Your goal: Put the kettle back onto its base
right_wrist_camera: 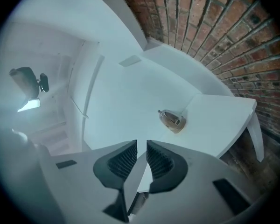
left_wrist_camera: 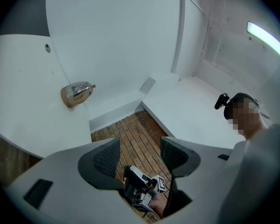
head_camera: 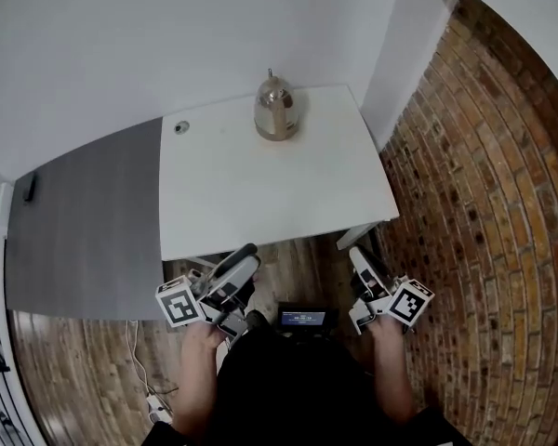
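Wide white table (head_camera: 260,203) ahead of both sets of jaws, brick wall (head_camera: 484,203) off to the right gripper's side. The kettle (head_camera: 277,110) stands upright at the table's far edge, close to the white wall, well beyond both pairs of jaws and touched by neither. Whether a base sits under it, I cannot make out from here.

Left gripper (head_camera: 246,256) is held short of the table's near edge. Its jaws stand well apart with nothing between the pads, only brick and the other gripper seen through the gap. In the left gripper view the kettle sits up and to the left of those jaws.

Right gripper (head_camera: 361,256), also short of the table, has its jaws almost together, with just a thin slit between the ribbed pads and nothing gripped. In the right gripper view the kettle lies above them, slightly right.
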The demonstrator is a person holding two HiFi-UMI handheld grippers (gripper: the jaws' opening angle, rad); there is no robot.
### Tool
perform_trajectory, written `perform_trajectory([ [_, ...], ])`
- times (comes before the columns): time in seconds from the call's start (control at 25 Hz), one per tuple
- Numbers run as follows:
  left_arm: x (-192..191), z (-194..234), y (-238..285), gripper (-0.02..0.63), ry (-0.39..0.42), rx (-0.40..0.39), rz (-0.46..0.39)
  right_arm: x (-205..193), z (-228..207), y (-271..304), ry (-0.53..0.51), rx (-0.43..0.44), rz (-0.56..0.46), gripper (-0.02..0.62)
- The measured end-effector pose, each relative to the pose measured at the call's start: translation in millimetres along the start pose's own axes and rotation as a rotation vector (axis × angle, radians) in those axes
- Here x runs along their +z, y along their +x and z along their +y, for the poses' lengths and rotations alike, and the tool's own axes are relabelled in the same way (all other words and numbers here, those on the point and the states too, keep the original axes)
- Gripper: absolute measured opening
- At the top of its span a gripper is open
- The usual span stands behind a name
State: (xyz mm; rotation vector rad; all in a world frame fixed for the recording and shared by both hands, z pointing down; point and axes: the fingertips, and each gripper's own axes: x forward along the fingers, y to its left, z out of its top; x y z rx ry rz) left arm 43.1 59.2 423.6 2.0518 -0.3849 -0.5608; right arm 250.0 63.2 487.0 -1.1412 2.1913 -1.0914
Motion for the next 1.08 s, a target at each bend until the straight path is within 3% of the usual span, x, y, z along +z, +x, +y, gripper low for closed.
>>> perform_trajectory([
  [0.28, 9, 7, -13, 0.295, -0.018, -0.003, -0.036, -5, 8, 12, -0.022, -0.006, 0.031, 0.069],
  [1.08, 2, 11, -20, 0.295, -0.06, -0.022, -0.003, -19, 12, 2, -0.018, -0.057, 0.022, 0.067],
])
